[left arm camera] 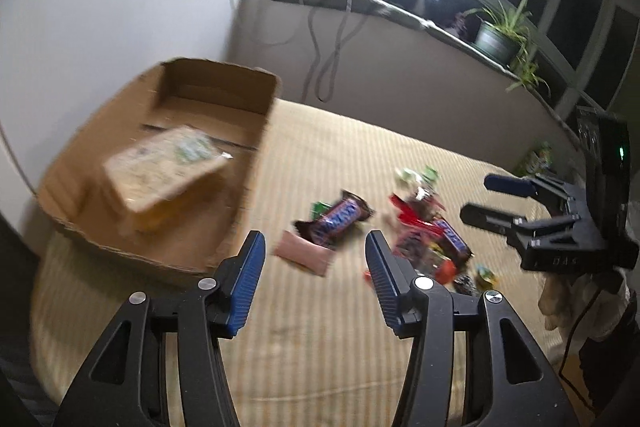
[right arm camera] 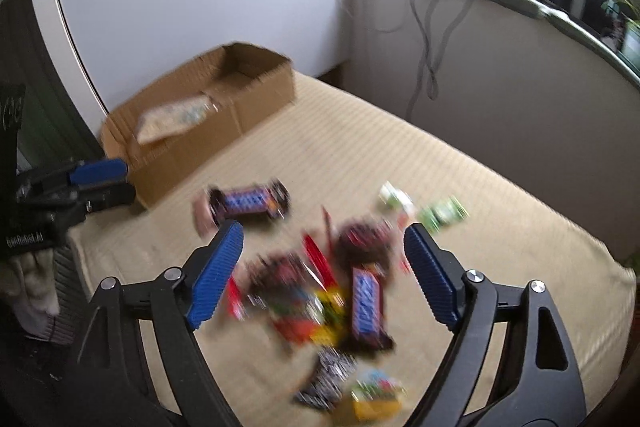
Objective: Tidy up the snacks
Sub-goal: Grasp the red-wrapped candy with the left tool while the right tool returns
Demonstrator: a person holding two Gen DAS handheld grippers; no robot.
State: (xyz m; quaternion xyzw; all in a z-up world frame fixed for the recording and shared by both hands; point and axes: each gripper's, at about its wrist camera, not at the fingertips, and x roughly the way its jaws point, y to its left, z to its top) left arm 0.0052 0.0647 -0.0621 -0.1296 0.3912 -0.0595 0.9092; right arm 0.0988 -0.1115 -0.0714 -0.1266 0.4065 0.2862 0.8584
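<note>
- Left gripper (left arm camera: 316, 251), lower centre of the left wrist view: jaws partly spread, nothing between the blue pads (left arm camera: 250, 283), no contact with any snack.
- Snickers bar (left arm camera: 338, 221) just above the gap between the left jaws, lying on the beige striped surface (left arm camera: 320, 347); pink packet (left arm camera: 306, 257) touching its lower left end.
- Snack pile (left arm camera: 428, 235) right of the left gripper's right finger, partly hidden behind it.
- Right gripper (right arm camera: 324, 255), lower centre of the right wrist view: jaws wide apart, empty, pads (right arm camera: 216, 275) clear of the wrappers.
- Snack pile (right arm camera: 316, 291) directly beneath and between the right jaws; second Snickers bar (right arm camera: 366, 301) upright in frame at the right of the heap.
- Appearance of pile: red, brown, yellow and green wrappers overlapping, blurred; individual labels mostly unreadable.
- Green-and-white packets (right arm camera: 424, 207) above the right finger, apart from the heap; yellow packet (right arm camera: 376, 399) at the bottom edge.
- Cardboard box (left arm camera: 160, 167), left of the left wrist view, open top, torn near rim.
- Contents: one pale, flat-topped package (left arm camera: 164, 167), tilted, resting over an orange item (left arm camera: 160, 215); remaining floor of the box bare.
- Same box (right arm camera: 200, 123) at upper left of the right wrist view, well apart from the pile.
</note>
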